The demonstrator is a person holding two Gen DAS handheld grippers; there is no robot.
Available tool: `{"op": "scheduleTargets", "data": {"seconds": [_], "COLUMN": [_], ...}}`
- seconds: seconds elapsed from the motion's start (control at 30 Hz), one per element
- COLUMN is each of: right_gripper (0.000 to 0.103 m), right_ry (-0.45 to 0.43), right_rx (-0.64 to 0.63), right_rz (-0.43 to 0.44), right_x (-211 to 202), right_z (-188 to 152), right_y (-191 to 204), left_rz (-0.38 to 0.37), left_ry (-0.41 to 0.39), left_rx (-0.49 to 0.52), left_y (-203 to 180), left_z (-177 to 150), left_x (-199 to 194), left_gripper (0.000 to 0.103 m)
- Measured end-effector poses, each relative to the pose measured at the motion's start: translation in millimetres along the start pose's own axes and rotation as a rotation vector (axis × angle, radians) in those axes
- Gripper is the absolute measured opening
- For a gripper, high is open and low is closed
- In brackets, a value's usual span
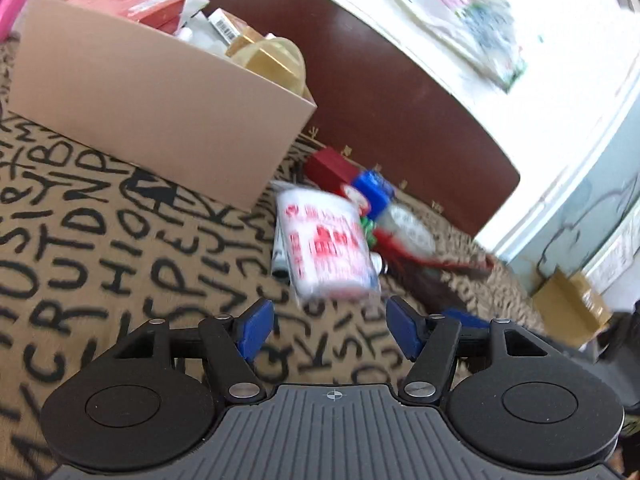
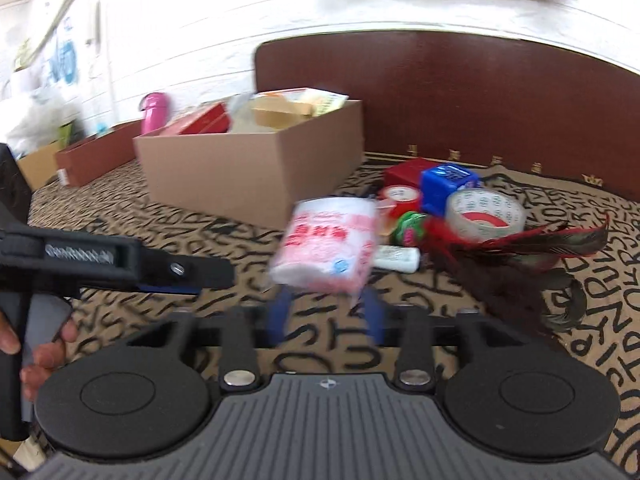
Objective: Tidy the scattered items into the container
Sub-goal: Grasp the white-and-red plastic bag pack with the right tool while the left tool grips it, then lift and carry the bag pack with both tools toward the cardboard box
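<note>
Gripping the bottom edge of a blurred white packet with red print [image 2: 326,246], the right gripper [image 2: 326,312] has its blue fingers closed in on it. The packet hangs just in front of the cardboard box [image 2: 248,172], already filled with cartons. The left gripper [image 1: 330,330] has its fingers spread wide, holding nothing, short of the packet. Beside the box lie a clear tape roll [image 2: 486,214], blue cube [image 2: 448,184] and red feathers [image 2: 532,240].
</note>
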State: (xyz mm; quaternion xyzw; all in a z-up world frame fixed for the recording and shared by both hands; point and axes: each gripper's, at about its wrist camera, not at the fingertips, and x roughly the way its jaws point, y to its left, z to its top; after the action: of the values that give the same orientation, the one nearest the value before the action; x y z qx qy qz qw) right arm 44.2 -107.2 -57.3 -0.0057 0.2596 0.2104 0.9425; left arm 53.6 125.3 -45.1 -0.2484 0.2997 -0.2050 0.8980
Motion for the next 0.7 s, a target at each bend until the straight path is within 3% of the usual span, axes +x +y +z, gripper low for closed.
{"op": "scheduleTargets", "data": {"seconds": [0.17, 0.43, 0.5, 0.57, 0.7], "right_gripper": [0.054, 0.055, 0.055, 0.055, 0.042], "right_ry": [0.004, 0.05, 0.05, 0.06, 0.074], "right_rx": [0.132, 0.299, 0.347, 0.37, 0.352], "right_rz": [0.042, 0.134, 0.168, 0.192, 0.213], "right_x": [30, 80, 88, 93, 84], "right_z": [5, 11, 10, 11, 13], "right_y": [-28, -54, -57, -57, -48], "left_rz": [-0.044, -0.037, -0.044, -0.028, -0.002], "left_ry": [-0.011, 0.018, 0.034, 0.026, 0.035], "left_rx": [-0.077, -0.106, -0.107, -0.079, -0.034], "left_y": [13, 29, 31, 28, 20], "left_z": [22, 48, 50, 50, 51], "left_x": [27, 77, 86, 89, 82], "left_gripper": [0.08, 0.079, 0.076, 0.061, 0.058]}}
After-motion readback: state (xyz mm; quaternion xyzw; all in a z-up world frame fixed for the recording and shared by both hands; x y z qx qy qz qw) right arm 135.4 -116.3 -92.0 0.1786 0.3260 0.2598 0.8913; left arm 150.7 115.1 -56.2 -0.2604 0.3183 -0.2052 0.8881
